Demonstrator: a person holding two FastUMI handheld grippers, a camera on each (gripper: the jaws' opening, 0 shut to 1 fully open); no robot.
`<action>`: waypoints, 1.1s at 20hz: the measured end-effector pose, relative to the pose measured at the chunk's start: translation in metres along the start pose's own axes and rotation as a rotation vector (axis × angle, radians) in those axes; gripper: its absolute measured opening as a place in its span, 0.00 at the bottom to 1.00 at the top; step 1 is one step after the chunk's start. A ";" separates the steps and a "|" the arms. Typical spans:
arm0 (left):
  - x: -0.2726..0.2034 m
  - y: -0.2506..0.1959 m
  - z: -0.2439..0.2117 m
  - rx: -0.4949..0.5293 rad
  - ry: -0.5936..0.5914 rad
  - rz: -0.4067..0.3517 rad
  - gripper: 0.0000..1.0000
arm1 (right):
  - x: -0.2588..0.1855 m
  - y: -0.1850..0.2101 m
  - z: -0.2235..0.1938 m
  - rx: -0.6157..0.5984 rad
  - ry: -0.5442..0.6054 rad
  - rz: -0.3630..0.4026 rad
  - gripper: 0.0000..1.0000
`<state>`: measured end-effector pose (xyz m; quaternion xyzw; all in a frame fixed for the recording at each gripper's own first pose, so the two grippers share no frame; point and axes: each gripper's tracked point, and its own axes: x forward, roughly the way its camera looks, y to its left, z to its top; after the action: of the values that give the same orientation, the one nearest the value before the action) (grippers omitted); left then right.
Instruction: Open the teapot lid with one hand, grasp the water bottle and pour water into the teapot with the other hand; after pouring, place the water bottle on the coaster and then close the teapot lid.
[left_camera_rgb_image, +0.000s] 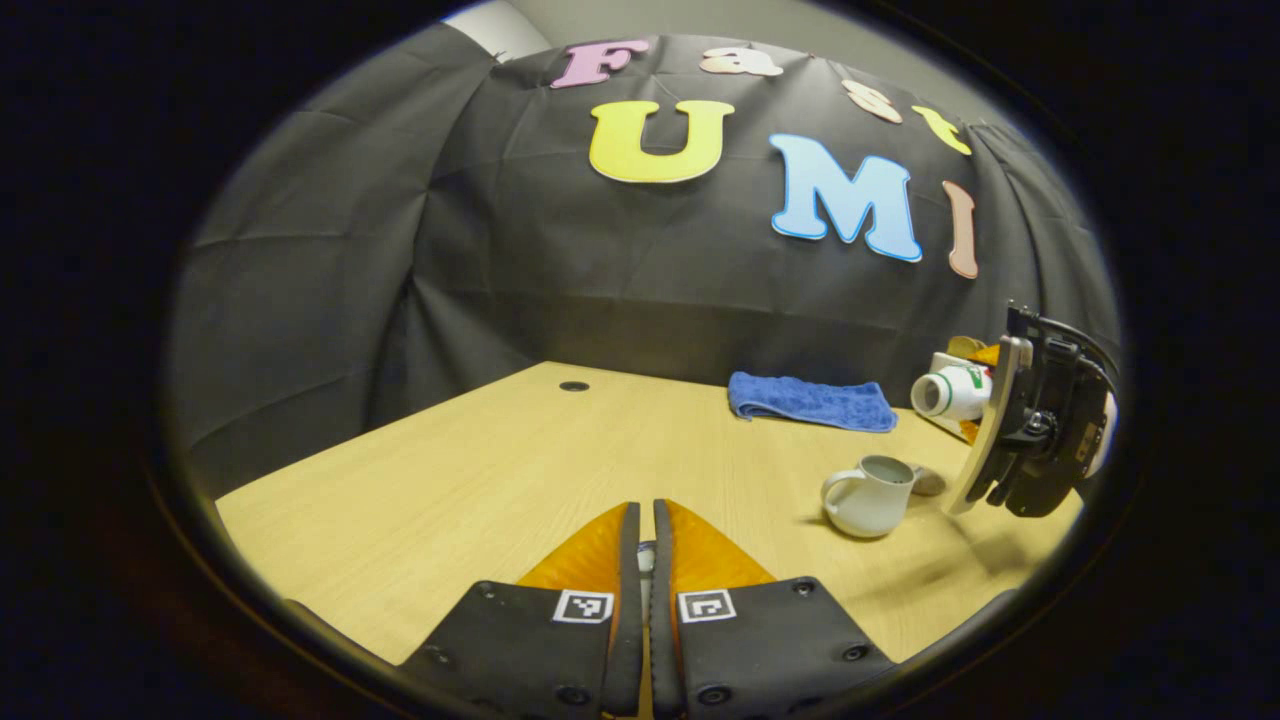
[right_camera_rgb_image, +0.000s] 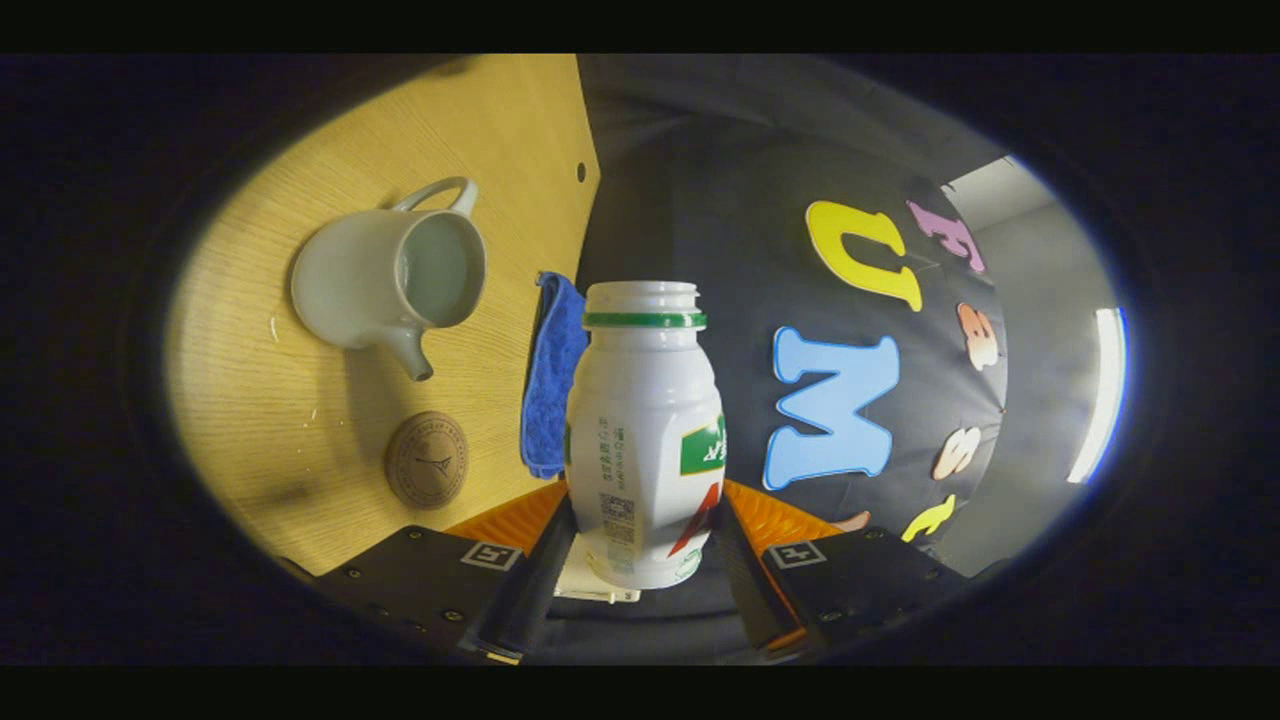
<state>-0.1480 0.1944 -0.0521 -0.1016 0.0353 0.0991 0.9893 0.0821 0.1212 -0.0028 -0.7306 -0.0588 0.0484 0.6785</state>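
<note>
A white teapot stands on the wooden table with its lid off, and its open mouth faces the right gripper view. My left gripper hovers low over the table, left of the teapot, jaws almost closed on a small pale piece, apparently the teapot lid. My right gripper is shut on a white, uncapped water bottle. In the left gripper view that gripper holds the bottle tipped on its side above and right of the teapot. A round brown coaster lies by the spout.
A folded blue cloth lies at the table's back edge, behind the teapot, also seen as the cloth past the bottle. A small round hole sits in the tabletop at the far left. The black wall closes the back.
</note>
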 end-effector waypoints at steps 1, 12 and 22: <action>0.001 0.000 0.000 0.000 0.000 0.000 0.14 | -0.002 0.000 0.001 -0.016 -0.006 -0.004 0.74; 0.001 0.000 -0.003 0.004 0.015 -0.001 0.14 | 0.001 -0.027 0.005 -0.099 -0.033 -0.043 0.74; 0.000 0.000 -0.004 0.005 0.021 -0.006 0.14 | 0.006 -0.048 0.003 -0.131 -0.043 -0.082 0.74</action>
<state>-0.1480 0.1936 -0.0562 -0.1000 0.0455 0.0951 0.9894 0.0871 0.1283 0.0450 -0.7693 -0.1064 0.0321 0.6291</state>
